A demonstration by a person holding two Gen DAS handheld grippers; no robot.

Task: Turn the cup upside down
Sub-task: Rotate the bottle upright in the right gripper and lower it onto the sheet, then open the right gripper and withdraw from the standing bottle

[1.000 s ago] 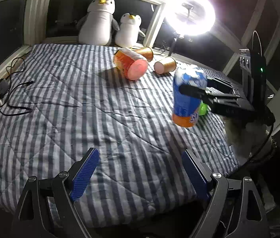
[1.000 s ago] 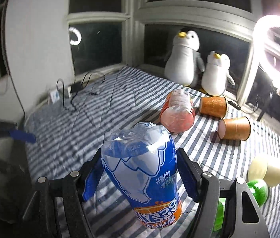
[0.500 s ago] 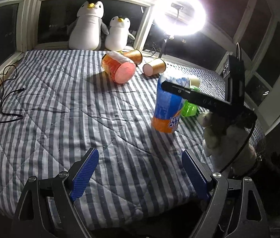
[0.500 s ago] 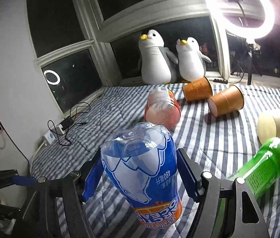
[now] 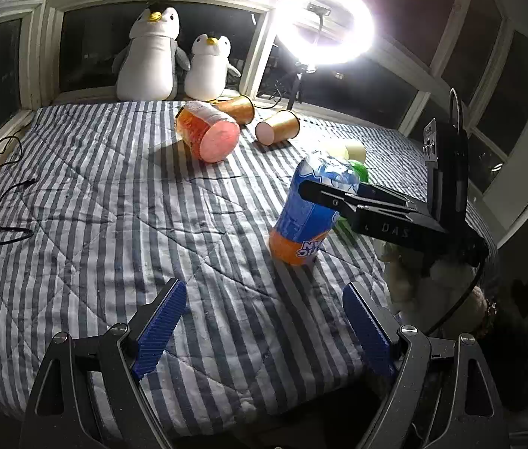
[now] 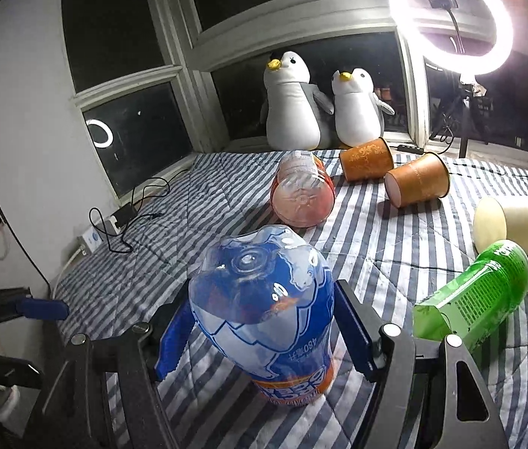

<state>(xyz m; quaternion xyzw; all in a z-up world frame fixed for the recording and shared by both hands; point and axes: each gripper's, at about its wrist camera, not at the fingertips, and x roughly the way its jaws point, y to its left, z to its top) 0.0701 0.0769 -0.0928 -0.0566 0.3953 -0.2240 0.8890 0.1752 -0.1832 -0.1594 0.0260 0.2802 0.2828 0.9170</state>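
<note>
striped quilted bed [image 5: 107, 194]. right tongs [image 6: 264, 331] clamped on inverted blue cup [image 6: 264, 299], 6 o'clock; left tongs [image 5: 264, 331] apart, empty. risk: soft quilt tips cup on release.

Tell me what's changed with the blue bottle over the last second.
The right hand-held gripper brought the upside-down blue bottle down from mid-air; its orange end now sits on the striped quilt, jaws still clamped on it. The left hand-held gripper stayed open and empty. The lying cups and other bottles didn't move.
</note>
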